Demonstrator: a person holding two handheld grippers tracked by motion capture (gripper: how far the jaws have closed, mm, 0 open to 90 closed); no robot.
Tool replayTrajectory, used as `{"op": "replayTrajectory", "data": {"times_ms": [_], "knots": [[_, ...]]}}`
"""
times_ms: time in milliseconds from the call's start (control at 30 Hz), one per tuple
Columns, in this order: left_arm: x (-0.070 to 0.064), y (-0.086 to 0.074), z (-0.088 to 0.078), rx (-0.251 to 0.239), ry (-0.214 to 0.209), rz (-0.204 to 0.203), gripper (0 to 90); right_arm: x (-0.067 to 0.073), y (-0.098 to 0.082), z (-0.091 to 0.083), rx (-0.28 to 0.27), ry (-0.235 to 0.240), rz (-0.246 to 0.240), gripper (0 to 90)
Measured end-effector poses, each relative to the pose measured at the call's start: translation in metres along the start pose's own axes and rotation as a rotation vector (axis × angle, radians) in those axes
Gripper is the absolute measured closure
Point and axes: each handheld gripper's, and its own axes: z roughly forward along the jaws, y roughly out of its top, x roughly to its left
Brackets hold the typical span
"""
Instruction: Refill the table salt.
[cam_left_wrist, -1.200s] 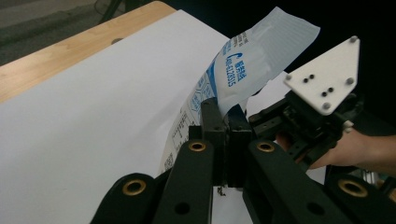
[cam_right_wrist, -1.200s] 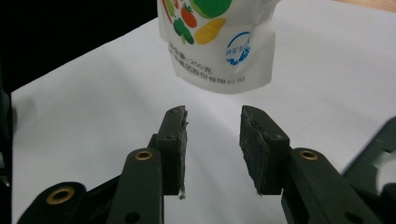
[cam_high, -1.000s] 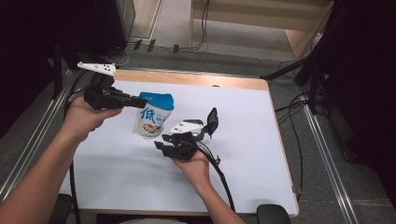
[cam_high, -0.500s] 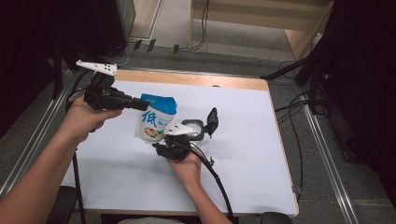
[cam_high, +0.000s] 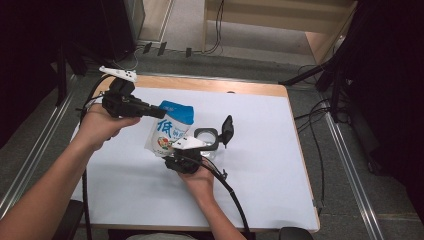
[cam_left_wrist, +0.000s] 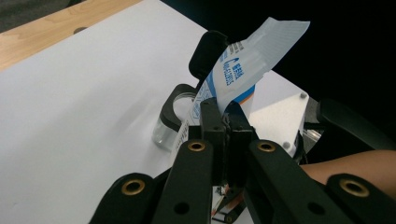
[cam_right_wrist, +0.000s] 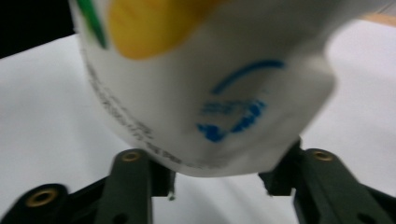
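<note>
A white and blue pouch with printed characters hangs tilted over the white table. My left gripper is shut on its top corner, and in the left gripper view the closed jaws pinch the sealed top edge of the pouch. My right gripper comes from below, and the pouch's rounded bottom sits pressed between its two jaws. A small clear jar with its black flip lid standing open sits right beside the pouch.
The table has a wooden strip along its far edge. Black cables trail from both grippers over the near side of the table. Dark stands and more cables lie on the floor to the right.
My right gripper has shifted a little left and down, from beside the jar to under the pouch's bottom. The pouch now leans closer to it. The left hand has stayed in place.
</note>
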Motion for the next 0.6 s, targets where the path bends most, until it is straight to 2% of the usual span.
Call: {"op": "replayTrajectory", "data": {"times_ms": [100,167,200,333,433,500,600], "knots": [[0.002,0.002,0.003,-0.01,0.0,-0.017,90.0,-0.001,0.0,0.0,-0.003,0.025,0.027,55.7],[0.003,0.003,0.004,-0.014,-0.002,-0.026,90.0,-0.001,0.0,-0.001,-0.011,0.017,0.028,49.3],[0.003,0.003,0.004,-0.015,-0.003,-0.032,90.0,-0.001,0.0,-0.001,-0.014,0.006,0.023,46.5],[0.006,0.003,0.004,-0.018,0.016,-0.042,90.0,0.002,-0.001,-0.005,-0.036,-0.003,0.0,46.2],[0.005,0.003,0.006,-0.012,0.028,-0.041,90.0,0.004,-0.001,-0.007,-0.047,0.018,-0.013,45.8],[0.004,0.004,0.009,-0.004,0.024,-0.037,90.0,0.006,-0.001,-0.007,-0.052,0.052,-0.023,47.1],[0.002,0.005,0.014,0.011,0.03,-0.024,90.0,0.013,0.0,-0.008,-0.049,0.065,-0.075,49.2]]}}
